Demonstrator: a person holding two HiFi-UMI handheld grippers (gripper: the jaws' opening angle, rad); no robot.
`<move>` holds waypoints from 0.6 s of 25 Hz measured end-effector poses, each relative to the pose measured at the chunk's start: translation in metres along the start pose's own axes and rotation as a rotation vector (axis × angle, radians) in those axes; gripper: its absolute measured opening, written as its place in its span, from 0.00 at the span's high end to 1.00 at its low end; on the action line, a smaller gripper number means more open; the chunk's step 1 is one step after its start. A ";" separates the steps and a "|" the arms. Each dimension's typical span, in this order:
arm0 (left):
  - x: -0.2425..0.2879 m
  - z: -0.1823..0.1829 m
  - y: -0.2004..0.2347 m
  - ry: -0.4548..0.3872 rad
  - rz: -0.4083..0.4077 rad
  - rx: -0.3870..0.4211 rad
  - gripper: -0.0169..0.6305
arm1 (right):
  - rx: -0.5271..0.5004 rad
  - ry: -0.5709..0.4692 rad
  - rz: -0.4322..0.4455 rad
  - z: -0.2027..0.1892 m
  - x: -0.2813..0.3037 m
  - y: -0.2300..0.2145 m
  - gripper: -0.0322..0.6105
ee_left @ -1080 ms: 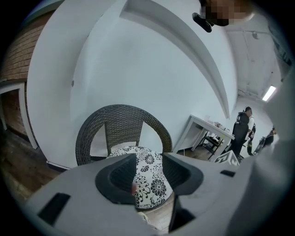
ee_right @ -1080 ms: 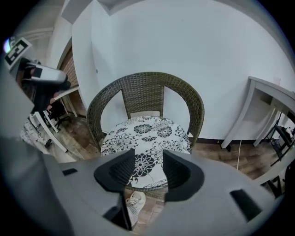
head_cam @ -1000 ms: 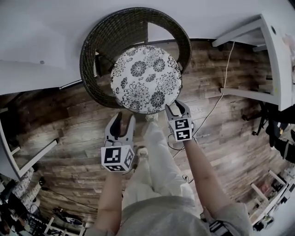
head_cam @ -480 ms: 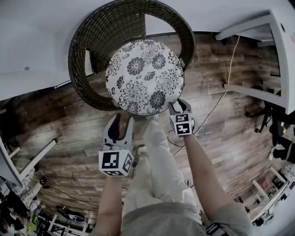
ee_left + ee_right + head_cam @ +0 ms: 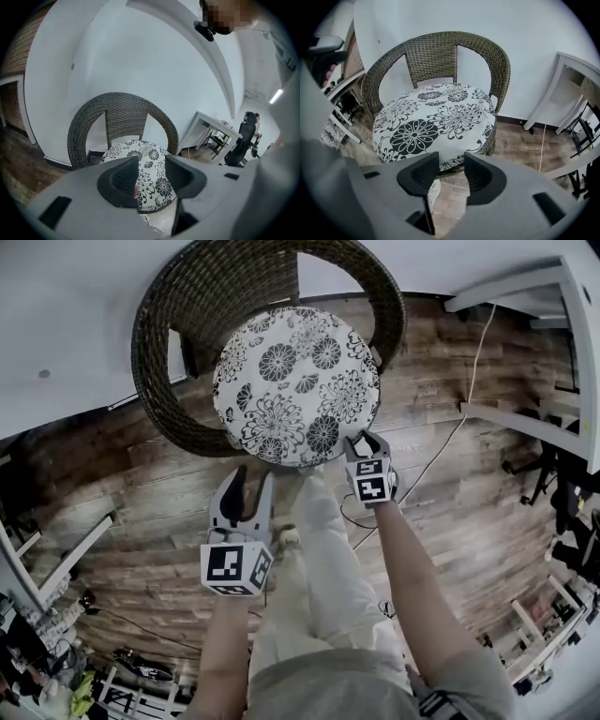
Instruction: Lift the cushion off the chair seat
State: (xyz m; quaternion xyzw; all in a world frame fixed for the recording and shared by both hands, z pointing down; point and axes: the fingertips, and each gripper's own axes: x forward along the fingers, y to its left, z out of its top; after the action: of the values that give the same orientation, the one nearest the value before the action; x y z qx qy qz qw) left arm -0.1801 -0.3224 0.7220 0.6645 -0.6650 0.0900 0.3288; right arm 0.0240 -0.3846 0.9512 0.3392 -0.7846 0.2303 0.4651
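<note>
1. Now the right tool (image 5: 364,440) has come lower, near the front edge of the cushion (image 5: 295,381); its jaws have just been closing, yet stand apart, empty.
2. Left tool (image 5: 246,480): jaws apart, empty.
3. Round black-and-white floral cushion lies on the chair (image 5: 173,306) seat.

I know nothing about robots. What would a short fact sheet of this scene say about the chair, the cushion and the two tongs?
setting: wood-plank floor, white wall
chair: dark wicker, round back, against the wall
cushion: round, white with black flowers, lying on the seat, not yet lifted
left tongs: open, empty, short of the cushion's near edge
right tongs: open, jaws just closed a little, nothing between them, right by the cushion's near edge
</note>
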 end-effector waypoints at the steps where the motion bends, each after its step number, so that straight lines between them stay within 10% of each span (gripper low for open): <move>1: 0.000 -0.001 0.000 0.001 0.002 -0.001 0.71 | -0.001 0.003 0.000 0.000 0.001 0.000 0.69; 15: -0.008 -0.001 0.008 0.006 0.015 -0.007 0.72 | -0.076 0.034 0.023 0.006 0.005 0.019 0.91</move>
State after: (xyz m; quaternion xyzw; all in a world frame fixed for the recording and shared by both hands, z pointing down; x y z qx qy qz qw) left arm -0.1886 -0.3148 0.7208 0.6581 -0.6692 0.0922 0.3325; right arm 0.0046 -0.3771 0.9520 0.3084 -0.7885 0.2113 0.4883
